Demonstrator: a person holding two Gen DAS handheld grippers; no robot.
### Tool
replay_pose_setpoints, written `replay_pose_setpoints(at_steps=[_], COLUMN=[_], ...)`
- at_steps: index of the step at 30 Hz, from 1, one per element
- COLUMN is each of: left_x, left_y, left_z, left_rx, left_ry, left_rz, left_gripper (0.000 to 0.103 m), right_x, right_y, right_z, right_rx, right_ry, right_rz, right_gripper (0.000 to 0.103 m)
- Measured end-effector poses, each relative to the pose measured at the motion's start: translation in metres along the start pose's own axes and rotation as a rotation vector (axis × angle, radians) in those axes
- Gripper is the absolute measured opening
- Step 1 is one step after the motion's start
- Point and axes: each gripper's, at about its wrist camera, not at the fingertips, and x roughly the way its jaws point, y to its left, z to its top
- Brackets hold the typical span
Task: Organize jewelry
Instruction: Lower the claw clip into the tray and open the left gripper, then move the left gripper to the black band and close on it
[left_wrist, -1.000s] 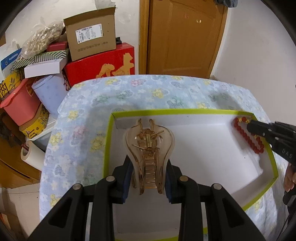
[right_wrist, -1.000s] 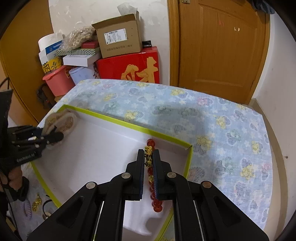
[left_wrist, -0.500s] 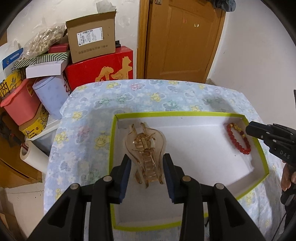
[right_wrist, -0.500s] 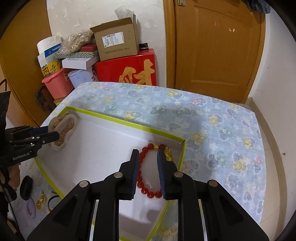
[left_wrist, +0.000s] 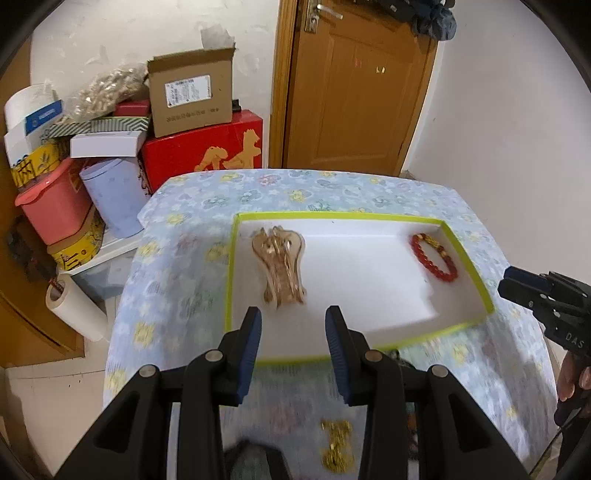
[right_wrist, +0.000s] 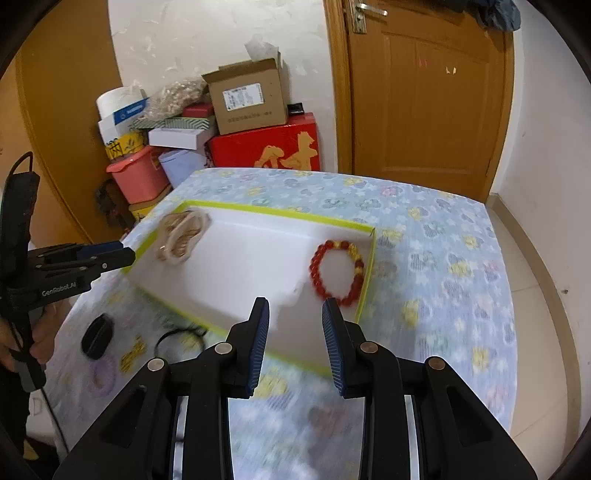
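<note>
A white tray with a green rim (left_wrist: 343, 216) (right_wrist: 280, 214) lies on the flowered table. An amber hair claw (left_wrist: 280, 264) (right_wrist: 183, 236) lies at its left end. A red bead bracelet (left_wrist: 434, 256) (right_wrist: 338, 273) lies at its right end. My left gripper (left_wrist: 293, 334) is open and empty, above the tray's near edge, behind the claw. My right gripper (right_wrist: 295, 330) is open and empty, above the near edge, just short of the bracelet. Each gripper shows in the other view: the left one (right_wrist: 110, 254), the right one (left_wrist: 517, 282).
Loose pieces lie on the cloth in front of the tray: a gold ornament (left_wrist: 336, 445) (right_wrist: 133, 354), a black clip (right_wrist: 96, 336), a black hair band (right_wrist: 177, 338), a lilac ring (right_wrist: 102, 373). Boxes and bins (left_wrist: 110, 147) are stacked behind the table, beside a door (left_wrist: 354, 85).
Both grippers opened, let go of the claw and the bracelet, which now lie in the tray, and drew back and up toward the near edge.
</note>
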Motion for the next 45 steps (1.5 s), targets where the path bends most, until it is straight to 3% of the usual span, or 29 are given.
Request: replay_pose_setpoints(at_steps=[5, 7, 16, 23, 34, 45], left_x=[-0.025, -0.035, -0.072, -0.093, -0.093, -0.057], left_y=[-0.006, -0.008, -0.005, -0.003, 0.000, 0.003], left_z=[-0.029, -0.041, -0.097, -0.126, -0.131, -0.112], left_rx=[0.012, 0.019, -0.031, -0.057, -0.075, -0.067], left_ry=[-0.021, -0.020, -0.022, -0.037, -0.024, -0.001], left_rz=[0.035, 0.049, 0.031, 0.030, -0.006, 0.012], left_gripper=[0.038, 0.038, 0.038, 0.038, 0.038, 0.038], right_x=[-0.029, -0.038, -0.076, -0.089, -0.086, -0.068], right_y=[0.013, 0.019, 0.046, 0.060, 0.067, 0.067], right_z=[-0.024, -0.035, -0.091, -0.117, -0.128, -0.126], right_rx=[0.015, 0.010, 0.007, -0.009, -0.010, -0.005], right_ry=[-0.010, -0.010, 0.014, 0.018, 0.027, 0.044], right_rz=[0.025, 0.031, 0.027, 0.030, 0.061, 0.071], right_gripper=[0.032, 0.037, 0.038, 0.038, 0.038, 0.038])
